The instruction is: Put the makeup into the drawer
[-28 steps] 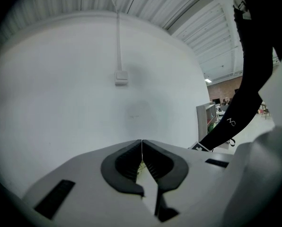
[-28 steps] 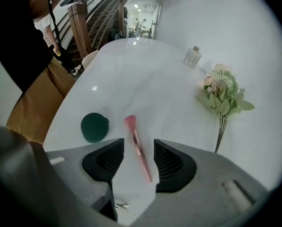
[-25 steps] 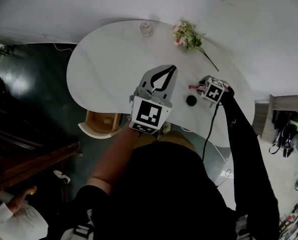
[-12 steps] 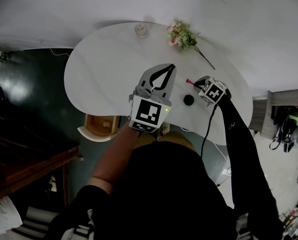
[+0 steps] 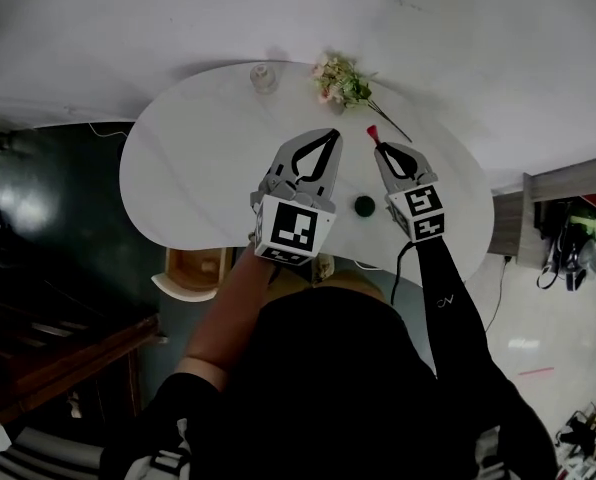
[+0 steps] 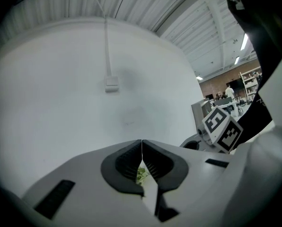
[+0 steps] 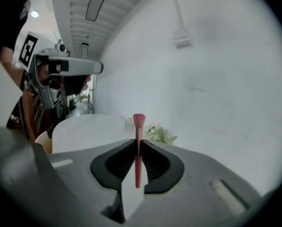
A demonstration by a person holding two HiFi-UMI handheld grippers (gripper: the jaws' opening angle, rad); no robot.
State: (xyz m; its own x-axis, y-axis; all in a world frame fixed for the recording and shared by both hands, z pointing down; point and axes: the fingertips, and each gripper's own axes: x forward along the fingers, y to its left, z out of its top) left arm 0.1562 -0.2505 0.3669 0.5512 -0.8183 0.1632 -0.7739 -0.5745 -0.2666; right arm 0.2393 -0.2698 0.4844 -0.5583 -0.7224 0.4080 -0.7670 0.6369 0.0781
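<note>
Between the right gripper's [image 7: 137, 143] closed jaws, its own view shows a slim pink makeup brush [image 7: 138, 124] pinched upright, its head poking past the tips. Only the head view shows the white desk [image 5: 198, 158] below and a dark round object [image 5: 364, 206] lying on it. The left gripper [image 6: 142, 143] is closed on nothing.

Head cam's way up top, looking steeply down on the white worktop [image 5: 198, 158]. The cams on the left claw [image 5: 332, 136] and right claw [image 5: 380, 148] sit close behind the jaws, facing the wall [image 6: 84, 103]; all three catch the flowers [image 5: 340, 80].
</note>
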